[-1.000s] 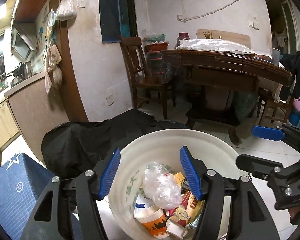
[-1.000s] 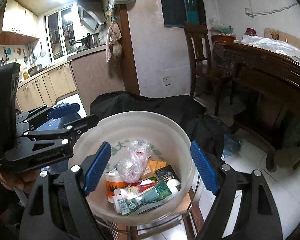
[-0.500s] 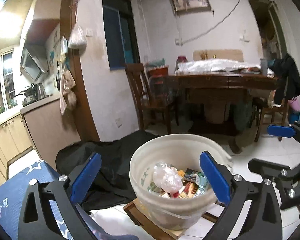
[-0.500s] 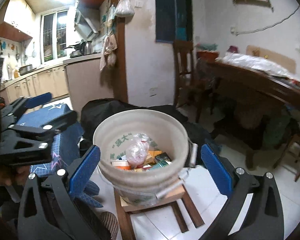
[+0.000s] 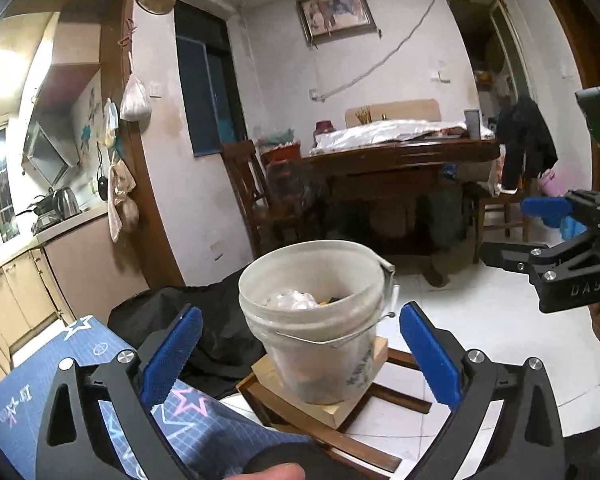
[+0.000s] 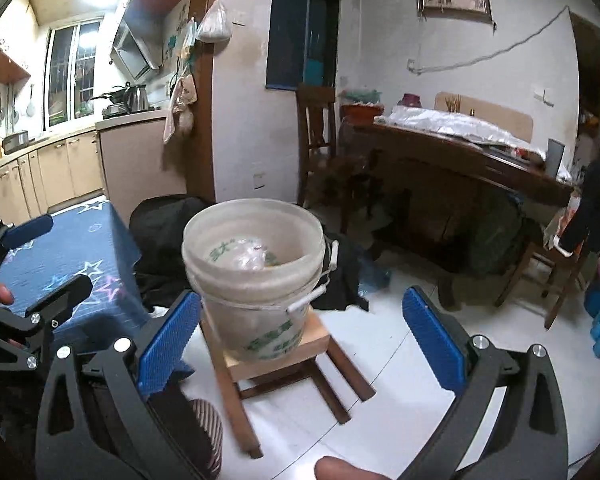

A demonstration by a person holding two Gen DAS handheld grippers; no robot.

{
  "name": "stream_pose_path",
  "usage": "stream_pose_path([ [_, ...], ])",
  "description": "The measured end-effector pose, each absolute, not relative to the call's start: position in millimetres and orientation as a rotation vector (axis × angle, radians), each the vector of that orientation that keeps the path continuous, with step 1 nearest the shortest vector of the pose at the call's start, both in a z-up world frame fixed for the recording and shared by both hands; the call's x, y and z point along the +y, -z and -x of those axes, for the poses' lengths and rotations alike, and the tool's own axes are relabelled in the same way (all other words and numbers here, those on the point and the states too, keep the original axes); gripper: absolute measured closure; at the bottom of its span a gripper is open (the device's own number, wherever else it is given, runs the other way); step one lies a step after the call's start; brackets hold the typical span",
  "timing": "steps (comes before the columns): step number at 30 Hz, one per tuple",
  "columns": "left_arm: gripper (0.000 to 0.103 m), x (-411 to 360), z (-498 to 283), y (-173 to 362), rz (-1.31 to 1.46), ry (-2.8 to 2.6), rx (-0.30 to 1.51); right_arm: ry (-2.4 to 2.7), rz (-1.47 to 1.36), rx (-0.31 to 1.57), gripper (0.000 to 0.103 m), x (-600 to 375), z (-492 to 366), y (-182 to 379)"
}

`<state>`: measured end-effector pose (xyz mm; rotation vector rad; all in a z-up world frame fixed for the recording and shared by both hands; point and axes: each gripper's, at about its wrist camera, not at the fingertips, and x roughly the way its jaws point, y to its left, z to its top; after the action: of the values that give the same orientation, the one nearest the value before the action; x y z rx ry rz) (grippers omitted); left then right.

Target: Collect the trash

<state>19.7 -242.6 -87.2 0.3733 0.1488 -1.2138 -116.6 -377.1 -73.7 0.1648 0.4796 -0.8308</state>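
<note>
Now both of my tongs stand wide and hold nothing: the left tongs [image 5: 298,356] and the right tongs [image 6: 300,340] each frame the white bucket [image 5: 316,316] from the near side without touching it. The bucket stands upright on a small wooden stool [image 6: 284,364] on the tiled floor [image 6: 400,360], with a black bag [image 5: 216,328] slumped behind it on the left and a blue star-patterned cloth [image 6: 80,256] further left. Trash [image 5: 296,300], a crumpled clear plastic lump with bits of packaging beside it, lies inside; the wire handle [image 5: 340,340] hangs down the near wall. As I judge it, the risk lies in the perch: the bucket nearly covers the stool's top, so a sideways knock from either tongs on a return approach could tip it and spill the contents over the floor. The loose handle could also snag a fingertip. Compared with a second ago, both tongs have just been opening to their full spread with nothing between them, and both views have drawn back: the bucket then filled the lower frame and I looked down into it, whereas now its outer wall and the stool beneath it show.
</note>
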Motion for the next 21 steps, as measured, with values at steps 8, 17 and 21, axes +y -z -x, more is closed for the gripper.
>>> stream_pose_path([
  [8,0.004,-216.2,-15.3,106.2,-0.308,1.134,0.193,0.817,-0.116,0.516,0.006,-354.1,120.6,97.1],
  [17,0.004,-188.8,3.2,96.6,-0.277,1.105,0.113,0.835,-0.112,0.492,0.005,-342.6,133.9,101.7],
  [21,0.004,-184.3,6.3,95.3,-0.269,1.112,0.1,0.842,-0.12,0.48,0.005,-344.3,136.8,98.4],
])
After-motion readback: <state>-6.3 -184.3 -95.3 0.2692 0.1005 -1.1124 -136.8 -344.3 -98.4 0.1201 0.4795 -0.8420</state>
